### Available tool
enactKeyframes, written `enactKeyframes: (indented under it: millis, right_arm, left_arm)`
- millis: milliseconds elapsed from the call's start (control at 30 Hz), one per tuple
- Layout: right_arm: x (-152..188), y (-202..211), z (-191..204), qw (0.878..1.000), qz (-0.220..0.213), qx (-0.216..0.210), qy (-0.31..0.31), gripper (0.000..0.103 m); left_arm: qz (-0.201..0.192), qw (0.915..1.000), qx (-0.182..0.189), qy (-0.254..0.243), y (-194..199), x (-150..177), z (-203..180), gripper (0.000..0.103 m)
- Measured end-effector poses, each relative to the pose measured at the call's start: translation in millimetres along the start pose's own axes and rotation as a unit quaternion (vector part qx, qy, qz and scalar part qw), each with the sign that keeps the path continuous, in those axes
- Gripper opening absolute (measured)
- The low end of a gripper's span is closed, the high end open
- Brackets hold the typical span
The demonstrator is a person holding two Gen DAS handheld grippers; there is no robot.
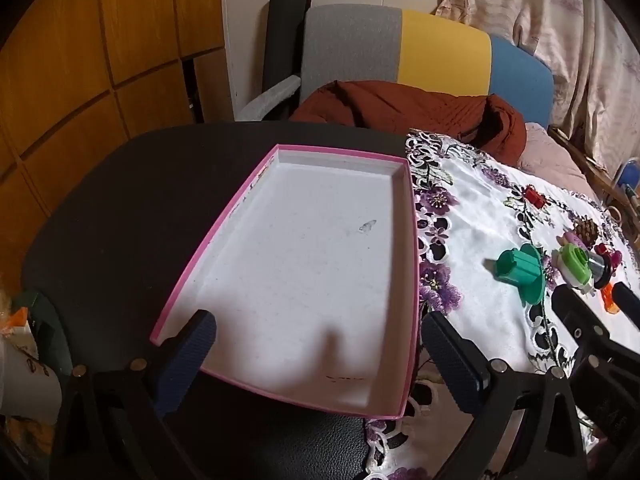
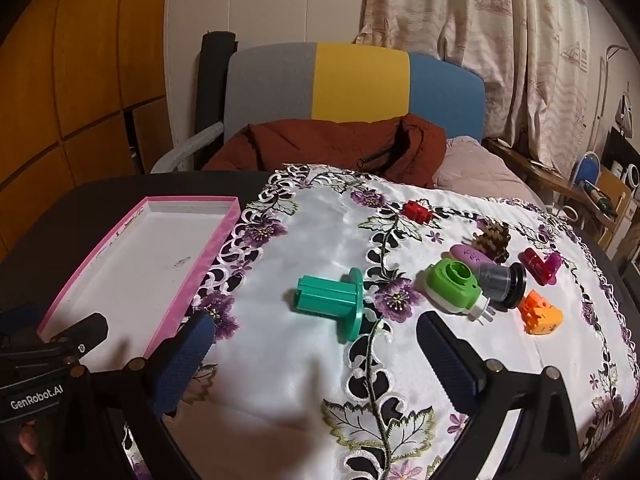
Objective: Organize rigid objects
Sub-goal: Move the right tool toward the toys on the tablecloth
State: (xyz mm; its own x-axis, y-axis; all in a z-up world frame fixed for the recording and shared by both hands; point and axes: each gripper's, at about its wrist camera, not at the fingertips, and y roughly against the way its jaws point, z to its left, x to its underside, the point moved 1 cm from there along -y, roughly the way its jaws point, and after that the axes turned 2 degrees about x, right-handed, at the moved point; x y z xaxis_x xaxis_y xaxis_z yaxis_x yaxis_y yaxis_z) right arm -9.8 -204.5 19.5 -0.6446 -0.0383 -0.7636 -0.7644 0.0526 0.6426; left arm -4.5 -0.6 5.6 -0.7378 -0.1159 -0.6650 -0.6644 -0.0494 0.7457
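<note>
1. Left wrist view: the left gripper (image 1: pixel 316 354) hangs over the near end of a pink tray (image 1: pixel 415 248), its 2 fingers spread wide apart with nothing between them.
2. This pink tray has a white floor and lies on a dark surface (image 1: pixel 120 216), its right wall along the edge of a white embroidered cloth (image 1: pixel 476 220).
3. Right wrist view: the right gripper (image 2: pixel 314 354) is tilted downward over the cloth, its jaws wide apart and gripping nothing.
4. Just beyond its fingers a teal spool (image 2: pixel 334 302) lies on its side on the cloth, apart from both pads.
5. To the right of the spool sits a green and white plug-in device (image 2: pixel 454 286), its prongs pointing toward the near right.
6. A dark grey cylinder (image 2: pixel 502 282) lies against that device, and an orange block (image 2: pixel 540 314) sits just beside the cylinder on the near side.
7. Behind them are a purple oval piece (image 2: pixel 470 256), a pine cone (image 2: pixel 492 240), and a red piece (image 2: pixel 536 266) with a small purplish thing next to it, perhaps a bead; the view is too small to tell.
8. A red block (image 2: pixel 416 210) sits alone farther back on the cloth.
9. A grey, yellow and blue chair (image 2: pixel 360 84) with a rust-brown jacket (image 2: pixel 328 144) stands behind the surface.
</note>
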Motion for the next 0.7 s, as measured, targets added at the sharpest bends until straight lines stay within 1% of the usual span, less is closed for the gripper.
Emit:
enactKeyframes:
  millis: [200,367,467,700]
  right_arm:
    - [1.5,0.5,0.3,1.000,0.003,0.005,-0.006,0.103]
    - [4.1,-0.7,-3.7,1.000,0.009,0.006,-0.017,0.103]
    - [4.3,-1.3,-2.9,1.000,0.012,0.008,-0.016,0.103]
    - [4.4,-3.0,-6.2,0.999,0.019,0.013,-0.023,0.103]
  left_arm:
    - [0.006,0.9999,-0.010,0.002,-2.9,1.7,0.3,0.103]
    - [-0.003,0.9999,-0.014,0.003,-1.6,3.6,-1.2,0.103]
    - [-0.003,0.9999,-0.010,0.002,-1.5,2.0,-0.8,0.103]
    - [-0.004,0.9998,-0.015,-0.011,-1.4,2.7,-4.4,0.103]
